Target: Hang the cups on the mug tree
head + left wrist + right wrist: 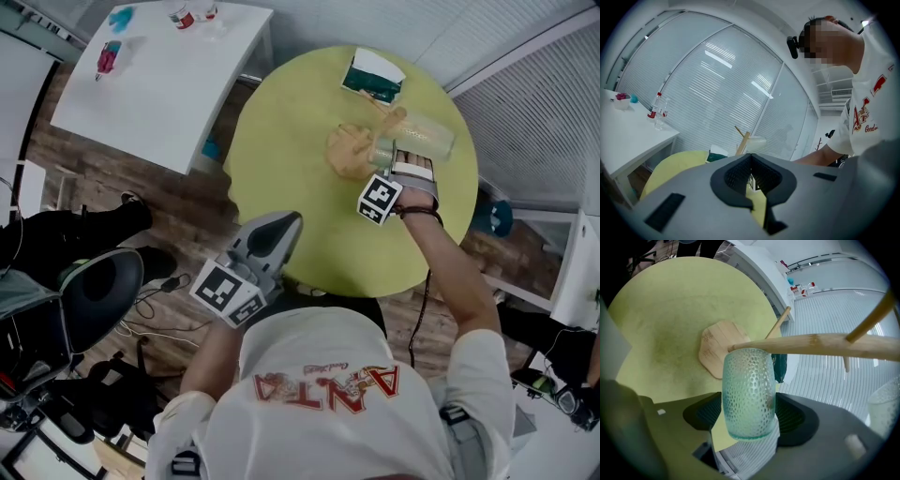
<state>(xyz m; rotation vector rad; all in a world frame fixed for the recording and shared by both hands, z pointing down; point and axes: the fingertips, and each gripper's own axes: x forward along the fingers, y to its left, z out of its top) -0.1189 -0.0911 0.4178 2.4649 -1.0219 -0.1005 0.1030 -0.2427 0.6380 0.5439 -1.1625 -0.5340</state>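
Closest in, the left claw (284,225) is pinched together with nothing in it, over the near edge of the round table (281,141). Further out, the right claw (398,161) is clamped on a bumpy glass cup (747,394), held off the table right up by the mug tree (815,344) pole. A second cup (429,141) is on the tree just beyond, and there's a box (373,77) at the far edge.

The mug tree (349,150) stands on the round table (281,169); a box (373,75) lies at its 12 o'clock, 1 cup (748,394) at its 3 o'clock. Another table (169,84) sits at the round table's 10 o'clock.
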